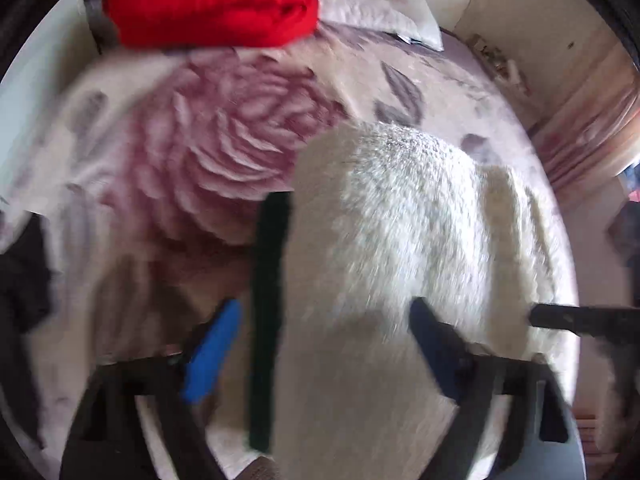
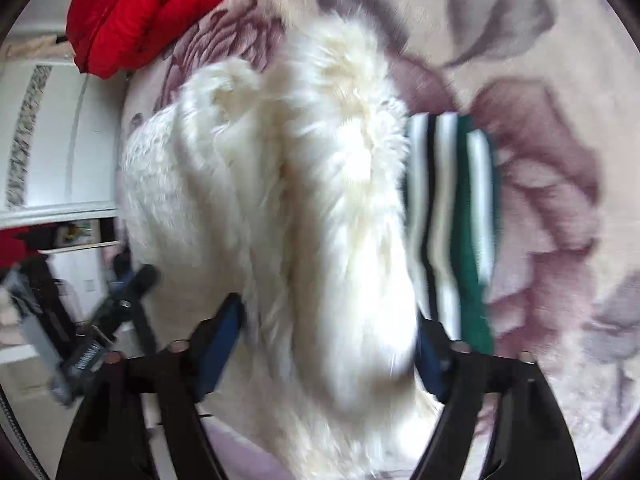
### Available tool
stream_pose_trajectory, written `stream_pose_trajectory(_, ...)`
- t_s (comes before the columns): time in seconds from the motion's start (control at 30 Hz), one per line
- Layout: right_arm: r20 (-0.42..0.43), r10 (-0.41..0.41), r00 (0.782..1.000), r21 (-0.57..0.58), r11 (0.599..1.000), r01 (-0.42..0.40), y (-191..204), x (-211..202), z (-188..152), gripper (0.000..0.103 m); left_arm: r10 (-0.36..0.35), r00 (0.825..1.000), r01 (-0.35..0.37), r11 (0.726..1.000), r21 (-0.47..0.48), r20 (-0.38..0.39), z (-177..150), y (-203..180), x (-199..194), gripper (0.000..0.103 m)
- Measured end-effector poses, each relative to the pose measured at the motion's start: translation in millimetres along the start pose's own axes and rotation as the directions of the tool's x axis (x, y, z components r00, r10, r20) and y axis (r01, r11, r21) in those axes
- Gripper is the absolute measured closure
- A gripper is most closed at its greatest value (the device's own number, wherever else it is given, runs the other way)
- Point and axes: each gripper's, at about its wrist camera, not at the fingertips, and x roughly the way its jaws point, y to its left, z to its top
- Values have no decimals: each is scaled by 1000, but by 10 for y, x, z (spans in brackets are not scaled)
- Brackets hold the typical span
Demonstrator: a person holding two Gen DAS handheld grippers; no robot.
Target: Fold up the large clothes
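Mostly the white fuzzy garment point(image 1: 400, 216) lay on the flowered bed cover point(image 1: 208, 152), running lengthwise away from both cameras toward the head of the bed. In the left wrist view the left tool point(image 1: 324, 312) was spread wide, its fingers straddling the garment's near left edge and a dark green strip point(image 1: 268, 300) along that edge; the blue pads did not appear to press on anything. In the right wrist view the right tool point(image 2: 328, 320) was also spread, with a thick furry fold of the garment point(image 2: 320, 200) bulging up between the fingers but not pinched as far as could be seen. A green-and-white striped panel point(image 2: 452, 216) showed just right of the fur, likely part of the same piece. Judgement: both tools sat at the near end, so any next fold would run along that long axis, away from the person. A red padded item point(image 1: 212, 0) lay well apart at the far end, near a pillow point(image 1: 380, 12). Motion blur smeared both views; the garment's near hem was cut off below the frames and its sleeves could not be made out.
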Motion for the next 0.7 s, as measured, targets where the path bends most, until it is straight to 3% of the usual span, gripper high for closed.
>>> stream_pose_trajectory(0.07,75,-103,992,-15,994,104,61,-152,-234,12,64,997,-65,998,7,33,-136,-46,-174,7)
stream_pose_trajectory(0.1,105,-153,983,-21,987,156,126,-257,-330,7,91,995,-92,996,10,49,-230,-77,-293,7)
stream_pose_trajectory(0.2,195,-345,918,-44,932,359,240,-626,-880,0,137,986,-139,990,13,92,-460,-169,-619,5)
stream_pose_trajectory(0.3,265,-438,859,-39,885,464,419,-867,-1295,0,145,981,-149,989,21,128,-669,-261,-984,3)
stream_pose_trajectory(0.4,329,-490,807,-12,852,523,580,-1229,-1702,0,151,977,-156,988,18,149,-824,-321,-1333,2)
stream_pose_trajectory(0.47,363,-492,791,-9,847,531,735,-1513,-1989,0,152,975,-156,988,16,163,-928,-379,-1623,1)
stream_pose_trajectory(0.6,460,-517,722,-5,811,584,1057,-2077,-2528,0,144,970,-147,989,-1,196,-1106,-467,-2286,1)
stream_pose_trajectory(0.7,494,-518,699,7,806,592,1340,-2685,-3012,0,149,961,-152,988,-2,232,-1251,-561,-2775,1)
